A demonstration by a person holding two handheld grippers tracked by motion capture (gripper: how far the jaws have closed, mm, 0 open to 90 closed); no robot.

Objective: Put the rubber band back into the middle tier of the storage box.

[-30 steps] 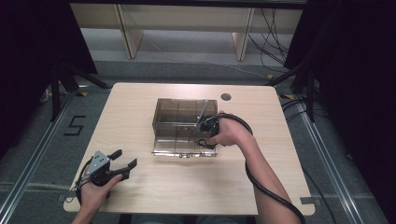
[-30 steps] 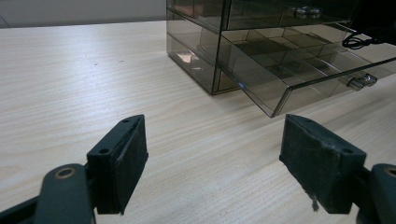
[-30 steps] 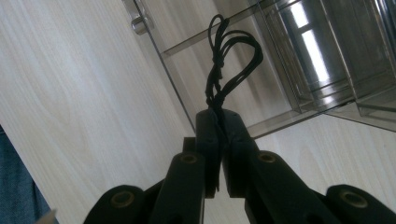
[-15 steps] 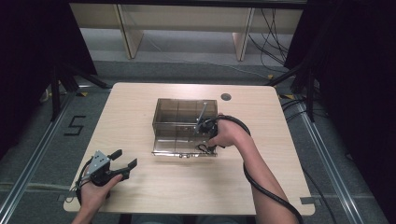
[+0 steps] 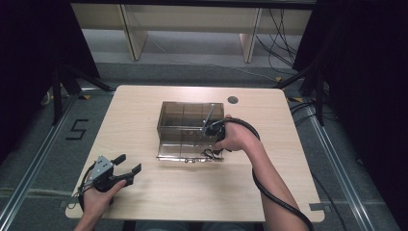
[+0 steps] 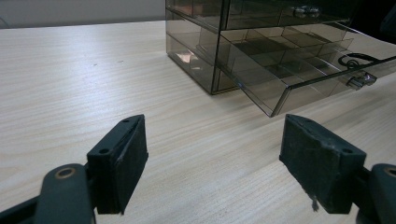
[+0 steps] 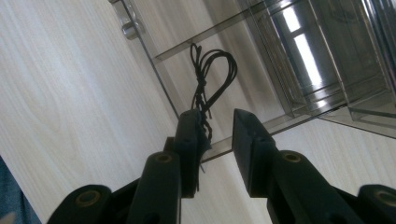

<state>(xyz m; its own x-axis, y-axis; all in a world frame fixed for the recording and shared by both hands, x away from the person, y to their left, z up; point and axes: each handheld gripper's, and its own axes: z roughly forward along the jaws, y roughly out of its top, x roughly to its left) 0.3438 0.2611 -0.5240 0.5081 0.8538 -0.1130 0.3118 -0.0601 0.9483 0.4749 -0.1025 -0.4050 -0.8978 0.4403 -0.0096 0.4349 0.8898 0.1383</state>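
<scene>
Right hand (image 5: 238, 137) now sits lower over the pulled-out drawer (image 5: 179, 150) than a second ago; right gripper (image 7: 217, 133) jaws part beside black cord (image 7: 210, 77).

A drawer box (image 5: 190, 120) is sitting at the middle of the worktop (image 5: 144, 103). Its bottom drawer (image 5: 185, 150) is sticking out in front of the box, toward the person. A cord (image 7: 210, 74) is lying in that drawer, at its right end. The right gripper (image 5: 211, 144) is hanging over the box's right front corner, the left gripper (image 5: 129, 166) well apart, before and left of the box.
</scene>
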